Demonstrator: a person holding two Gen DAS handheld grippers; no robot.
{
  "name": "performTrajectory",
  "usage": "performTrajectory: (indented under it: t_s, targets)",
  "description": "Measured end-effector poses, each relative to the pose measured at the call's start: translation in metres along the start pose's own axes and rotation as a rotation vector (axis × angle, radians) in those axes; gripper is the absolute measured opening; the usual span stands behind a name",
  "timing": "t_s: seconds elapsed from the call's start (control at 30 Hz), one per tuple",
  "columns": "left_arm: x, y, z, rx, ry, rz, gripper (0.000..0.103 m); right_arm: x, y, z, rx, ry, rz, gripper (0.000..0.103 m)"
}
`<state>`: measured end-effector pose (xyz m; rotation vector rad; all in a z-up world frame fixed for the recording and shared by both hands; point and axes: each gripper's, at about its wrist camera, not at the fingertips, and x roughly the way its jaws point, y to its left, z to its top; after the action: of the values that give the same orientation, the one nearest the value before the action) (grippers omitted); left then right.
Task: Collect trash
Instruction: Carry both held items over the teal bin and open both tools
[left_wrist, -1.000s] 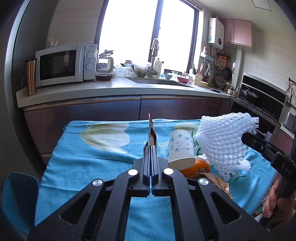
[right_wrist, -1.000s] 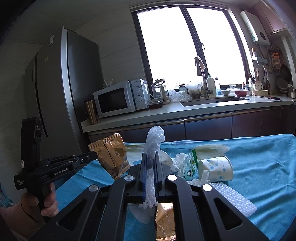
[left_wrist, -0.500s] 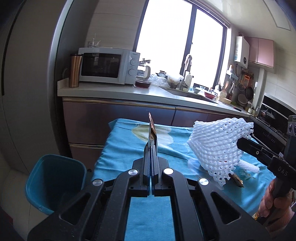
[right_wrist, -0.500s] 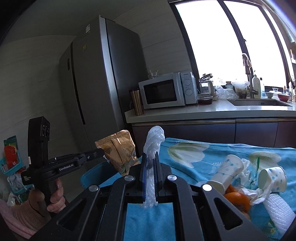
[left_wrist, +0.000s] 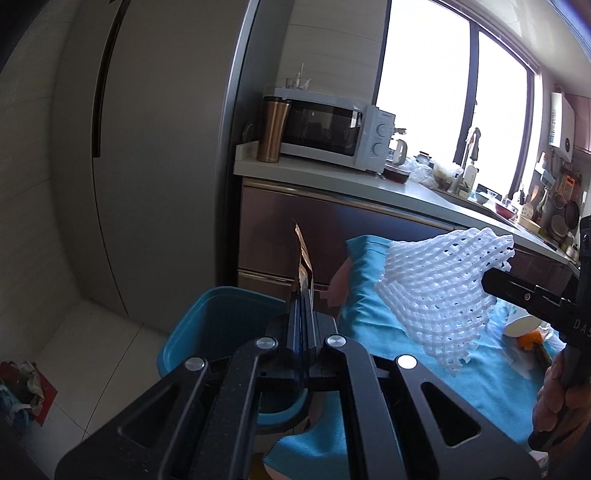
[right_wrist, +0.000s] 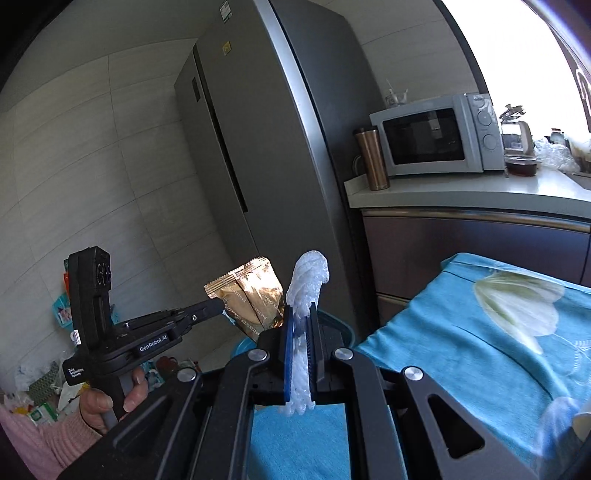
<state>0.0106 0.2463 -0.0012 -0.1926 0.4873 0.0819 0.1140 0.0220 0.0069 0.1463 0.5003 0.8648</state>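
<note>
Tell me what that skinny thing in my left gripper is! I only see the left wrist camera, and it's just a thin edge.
Observer: The right wrist view shows its flat side. It is a golden snack wrapper with writing on it, pinched at one edge by the left gripper.
Operator: Is the white net held tight?
Observer: Yes. The right gripper is shut on the foam net, squashing it into a narrow strip between its blue pads.
Operator: Who's holding my gripper?
Observer: A hand with a pink sleeve.
</note>
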Motion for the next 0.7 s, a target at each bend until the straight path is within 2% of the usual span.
performTrajectory:
  t_s: [0.27,0.7]
  targets:
    - [0.035,0.034,-0.017,-0.043,0.083,0.062,0.001,0.074,0.003,0.003,0.04,0.117,0.062,0.006]
    - [0.098,0.058,-0.039,-0.069,0.198,0.111,0.001,0.175,0.0,-0.007,0.087,0.314,0.022,0.006]
